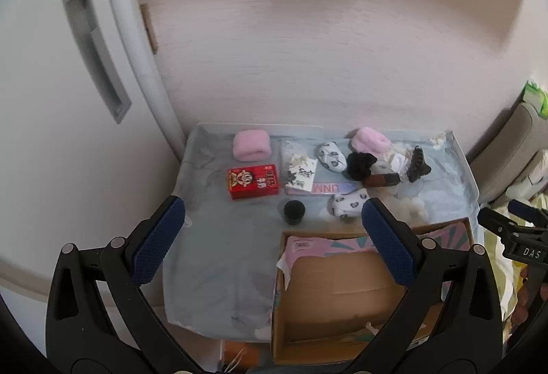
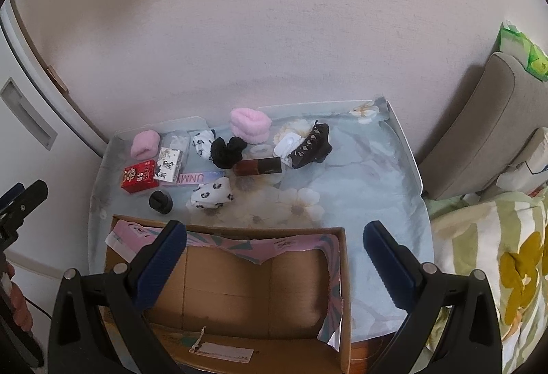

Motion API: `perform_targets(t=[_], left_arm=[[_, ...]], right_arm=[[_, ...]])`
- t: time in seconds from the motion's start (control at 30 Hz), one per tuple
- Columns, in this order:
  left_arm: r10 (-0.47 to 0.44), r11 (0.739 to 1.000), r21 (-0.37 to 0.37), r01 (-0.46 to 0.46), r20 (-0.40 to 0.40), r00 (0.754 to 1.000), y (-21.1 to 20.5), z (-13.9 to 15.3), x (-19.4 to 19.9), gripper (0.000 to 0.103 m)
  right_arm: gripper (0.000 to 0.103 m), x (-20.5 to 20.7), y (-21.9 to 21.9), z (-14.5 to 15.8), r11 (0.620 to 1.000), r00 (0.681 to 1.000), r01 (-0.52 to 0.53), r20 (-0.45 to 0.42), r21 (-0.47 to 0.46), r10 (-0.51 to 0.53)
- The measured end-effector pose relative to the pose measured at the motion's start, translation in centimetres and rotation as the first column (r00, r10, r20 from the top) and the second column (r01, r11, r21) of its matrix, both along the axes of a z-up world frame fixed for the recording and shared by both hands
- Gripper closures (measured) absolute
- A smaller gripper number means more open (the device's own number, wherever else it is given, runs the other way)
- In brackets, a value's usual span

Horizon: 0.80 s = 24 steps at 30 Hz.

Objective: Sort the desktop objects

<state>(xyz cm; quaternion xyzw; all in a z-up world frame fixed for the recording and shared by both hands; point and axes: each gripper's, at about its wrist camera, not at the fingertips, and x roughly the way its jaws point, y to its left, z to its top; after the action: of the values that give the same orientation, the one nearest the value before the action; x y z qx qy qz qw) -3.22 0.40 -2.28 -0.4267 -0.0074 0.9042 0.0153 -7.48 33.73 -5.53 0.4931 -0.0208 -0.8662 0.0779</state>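
Looking down from the left wrist camera, the left gripper (image 1: 272,230) hung with its blue pads spread wide and nothing between them, above a small table (image 1: 219,257) draped in pale floral cloth. An open cardboard box (image 1: 342,291) sat at the near right of the table, seemingly empty. Farther back lay the clutter to sort: a red carton (image 1: 253,181), a pink wristband (image 1: 251,145), a small black cap (image 1: 294,211), a patterned sock (image 1: 349,204), a black scrunchie (image 1: 359,165) and a black hair claw (image 1: 416,163). The cap sat nearest this gripper, so it seemed the sensible first pick: come down straight over it with the pads either side before squeezing.

From the right wrist camera, the right gripper (image 2: 275,259) was likewise wide open and empty, poised over the box (image 2: 260,298). The hair claw (image 2: 311,144) rested on something white, possibly a small case, though blur made that hard to confirm. A brown tube (image 2: 258,166) lay just beside the scrunchie (image 2: 226,151), and a second pink band (image 2: 250,125) sat near the wall. Soft items would best be pinched at their bulkiest fold; the claw would need a grip across its spine to avoid slipping.
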Motion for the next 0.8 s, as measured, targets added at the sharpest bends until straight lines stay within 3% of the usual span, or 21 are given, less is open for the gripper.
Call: perform_targets(t=[0.8], left_arm=[[-0.057, 0.998, 0.001, 0.057, 0.007, 0.998, 1.1, -0.1, 0.7, 0.0]], right_arm=[[0.001, 0.2, 1.4, 0.3, 0.999, 1.0, 0.012, -0.006, -0.034, -0.012]])
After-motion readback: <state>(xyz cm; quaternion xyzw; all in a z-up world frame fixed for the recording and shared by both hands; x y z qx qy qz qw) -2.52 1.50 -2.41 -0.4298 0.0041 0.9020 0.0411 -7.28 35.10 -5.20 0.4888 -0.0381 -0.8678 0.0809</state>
